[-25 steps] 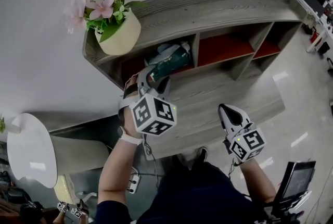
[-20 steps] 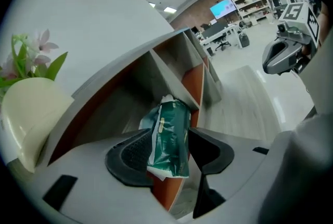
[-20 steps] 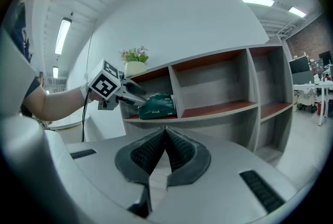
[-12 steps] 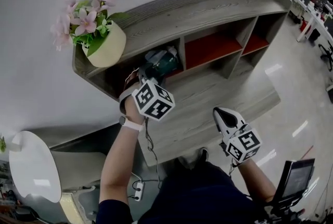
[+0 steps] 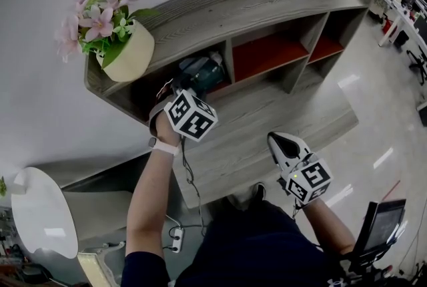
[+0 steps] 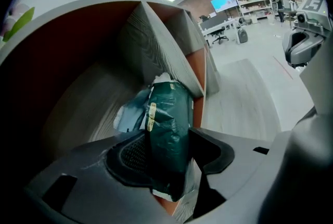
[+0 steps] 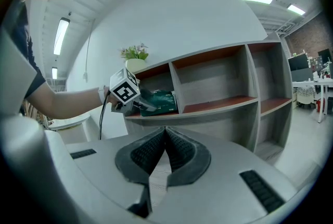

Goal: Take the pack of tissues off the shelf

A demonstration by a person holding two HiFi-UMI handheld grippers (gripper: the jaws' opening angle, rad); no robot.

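The green pack of tissues lies in the leftmost compartment of the shelf, against its right divider. Its near end sits between the jaws of the left hand-held gripper, which have just been opening and stand wide around it, not clamping. This looks like the grasp step: next the jaws should close on the pack's 2 flat sides and draw it straight out, while the right hand-held gripper hangs closed and empty, well clear.

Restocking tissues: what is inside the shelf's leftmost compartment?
A dark green pack of tissues. Beside it a pale bluish wrapper shows, mostly covered by the pack; whatever lies behind them cannot be seen.
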